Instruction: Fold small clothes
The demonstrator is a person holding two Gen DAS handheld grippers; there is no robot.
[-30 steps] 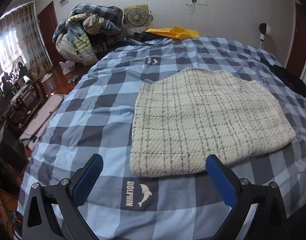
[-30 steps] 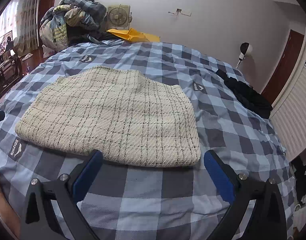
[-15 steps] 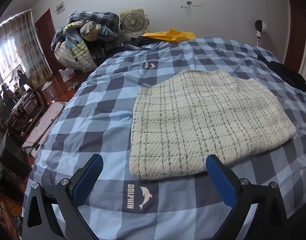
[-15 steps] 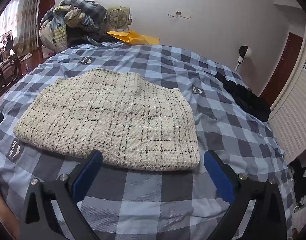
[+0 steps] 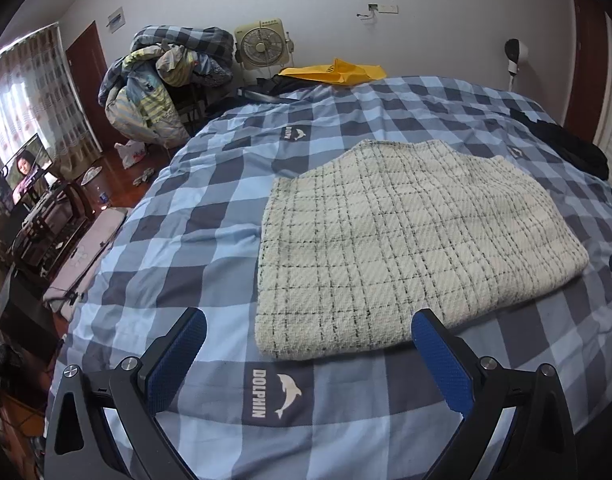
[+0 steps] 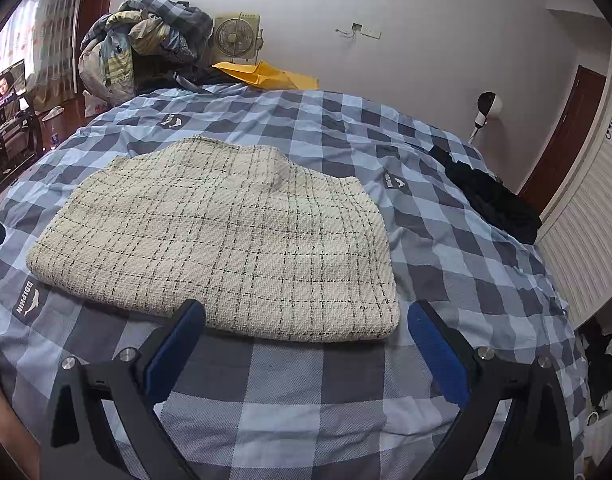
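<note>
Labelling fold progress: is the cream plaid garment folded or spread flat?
Folded, at least once. The cream plaid garment lies as a compact block on the checked bedspread, with thick, rounded doubled edges in both views. No sleeves showing.

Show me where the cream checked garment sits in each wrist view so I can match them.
Left wrist: cream checked garment lies right of centre, its near-left corner between the open left tool.
Right wrist: it lies left of centre, its near-right corner between the open right tool.
Shared landmark: the DOLPHIN patch at the garment's near-left corner.
</note>
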